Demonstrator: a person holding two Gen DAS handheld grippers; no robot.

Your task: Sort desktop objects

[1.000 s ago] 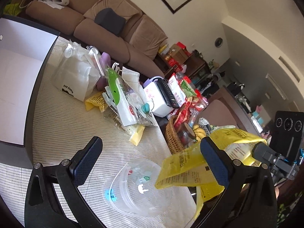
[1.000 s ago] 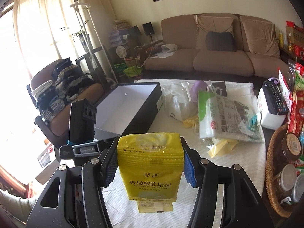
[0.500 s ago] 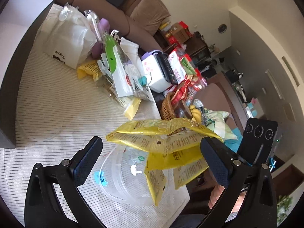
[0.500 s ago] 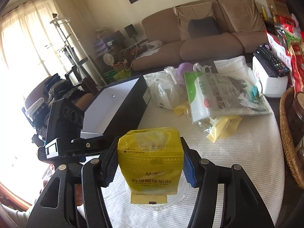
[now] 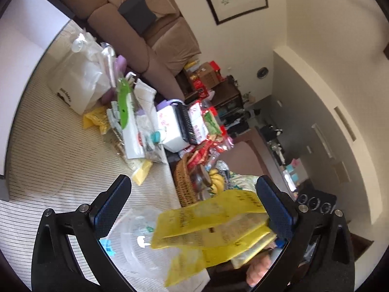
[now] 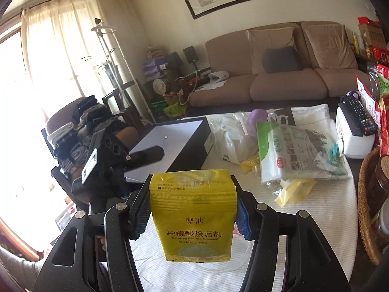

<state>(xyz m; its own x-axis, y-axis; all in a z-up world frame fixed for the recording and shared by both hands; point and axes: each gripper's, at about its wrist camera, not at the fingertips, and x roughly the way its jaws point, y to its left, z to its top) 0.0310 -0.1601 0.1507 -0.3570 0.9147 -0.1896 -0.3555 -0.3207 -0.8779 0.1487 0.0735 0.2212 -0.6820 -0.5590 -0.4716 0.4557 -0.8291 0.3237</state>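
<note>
My right gripper (image 6: 192, 209) is shut on a yellow citric-acid cleaner pouch (image 6: 193, 216) and holds it upright above the near end of the table. The pouch also shows in the left wrist view (image 5: 214, 228), low between my open, empty left gripper's fingers (image 5: 194, 206) without touching them. Under it lies a clear plastic lid (image 5: 136, 245). An open black box with a white inside (image 6: 170, 143) stands at the table's left. The left gripper (image 6: 107, 155) shows beside that box.
A white bag (image 5: 77, 85), a green-topped zip bag (image 6: 291, 150) and yellow packets (image 5: 97, 119) lie mid-table. A white appliance with a remote (image 6: 355, 126) and a wicker basket of jars (image 6: 369, 202) stand at right. A brown sofa (image 6: 279, 77) is behind.
My right gripper has lifted the yellow pouch and tilted up. My left gripper has swung up and to the right; the pouch now sits lower right in its view.
</note>
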